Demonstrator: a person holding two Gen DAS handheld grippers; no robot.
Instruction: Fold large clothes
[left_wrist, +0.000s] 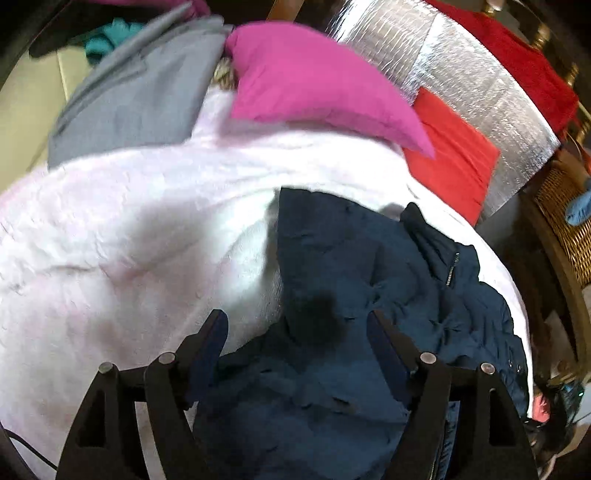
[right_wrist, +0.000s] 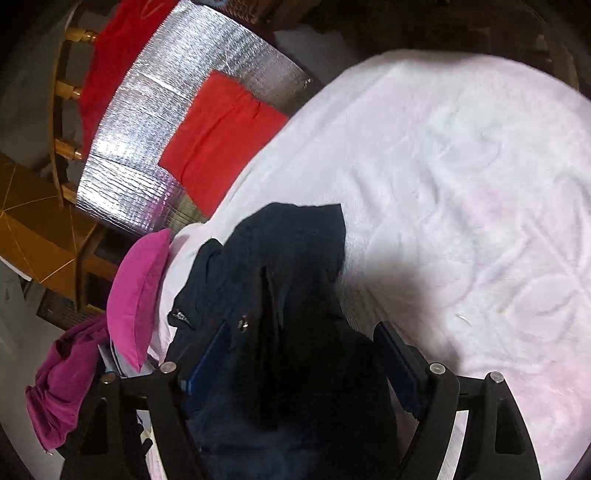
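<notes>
- Navy quilted jacket (left_wrist: 354, 266) is seen lying on a pale pink bedspread (left_wrist: 129, 229), near the bed's edge; crumpled, not flattened.
- No finished fold can be made out; one flap appears turned over the body, but this is judged an early stage, with most folding left.
- Left gripper (left_wrist: 295, 328) is held spread wide above the jacket's lower part; nothing is clamped between the fingers.
- Right gripper (right_wrist: 303, 343) is likewise spread wide over dark fabric; whether cloth is touched by a finger cannot be told, but no pinch is seen.
- Collar with zipper (left_wrist: 452, 267) is shown at the jacket's far right in the left wrist view, so the neck end is judged to point toward the silver insulation sheet (left_wrist: 480, 92) and the red cloth (left_wrist: 454, 155).
- Long axis is judged to run from under the left gripper out toward that collar.
- Snap button (right_wrist: 242, 324) is visible near the right gripper's left finger.
- Magenta pillow (left_wrist: 314, 81) and grey garment (left_wrist: 140, 96) are left beyond, apart from the jacket.
</notes>
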